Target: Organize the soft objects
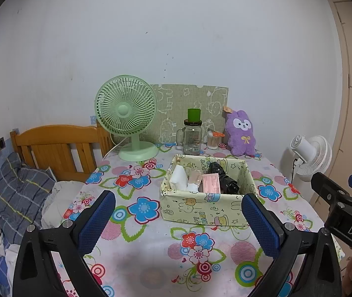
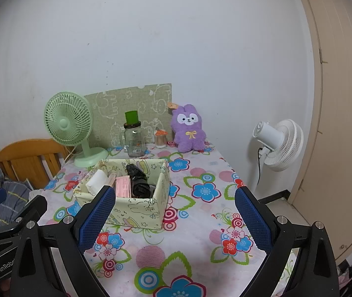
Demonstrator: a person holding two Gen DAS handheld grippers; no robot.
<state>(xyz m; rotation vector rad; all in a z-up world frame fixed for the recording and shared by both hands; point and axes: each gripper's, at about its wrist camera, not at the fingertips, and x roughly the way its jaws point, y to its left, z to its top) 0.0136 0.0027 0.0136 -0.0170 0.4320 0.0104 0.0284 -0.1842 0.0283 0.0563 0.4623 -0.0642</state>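
Hovering over the table, nothing grabbed yet

Left to right: left gripper [image 1: 178, 225] spread wide and empty, box [image 1: 201, 208] mid-table already holding white foam, a pink pack and a black bundle – right gripper [image 2: 174, 219] also wide open, empty. The purple plush [image 2: 189, 128] sits at the back against the wall, well apart from the box – I'd guess that's the soft thing left to sort.
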